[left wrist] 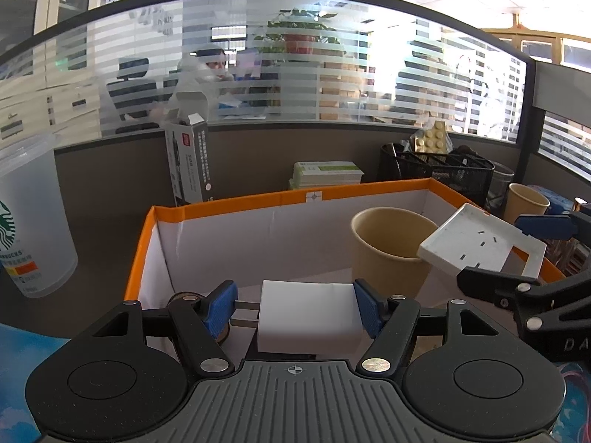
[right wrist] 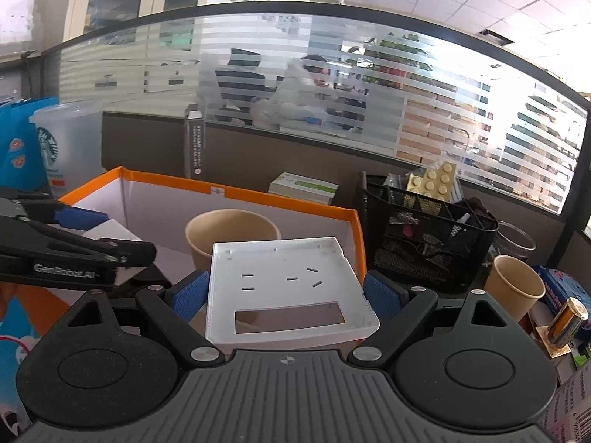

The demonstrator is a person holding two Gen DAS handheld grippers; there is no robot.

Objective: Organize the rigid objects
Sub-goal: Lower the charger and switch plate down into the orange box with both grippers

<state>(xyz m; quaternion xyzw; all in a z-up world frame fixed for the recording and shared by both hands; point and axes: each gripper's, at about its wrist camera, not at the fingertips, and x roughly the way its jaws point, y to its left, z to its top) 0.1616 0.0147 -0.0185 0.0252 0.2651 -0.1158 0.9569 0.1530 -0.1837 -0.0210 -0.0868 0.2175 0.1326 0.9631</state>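
Smooth white rectangular block (left wrist: 309, 316) pinched between blue ribbed pads of left gripper (left wrist: 295, 308) at near edge of orange-rimmed white cardboard box (left wrist: 236, 199), flat white slotted plastic cover (right wrist: 288, 288) clamped by right gripper (right wrist: 290, 293) over right side of box, tan paper cup (right wrist: 231, 234) stood inside

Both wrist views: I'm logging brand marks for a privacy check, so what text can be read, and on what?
"STARBUCKS": clear plastic cup, under its green logo.
"GenRobot.AI": left gripper, along its black finger.
"DA": right gripper, cut off at the frame edge.
Tall black carton: print too small to read.
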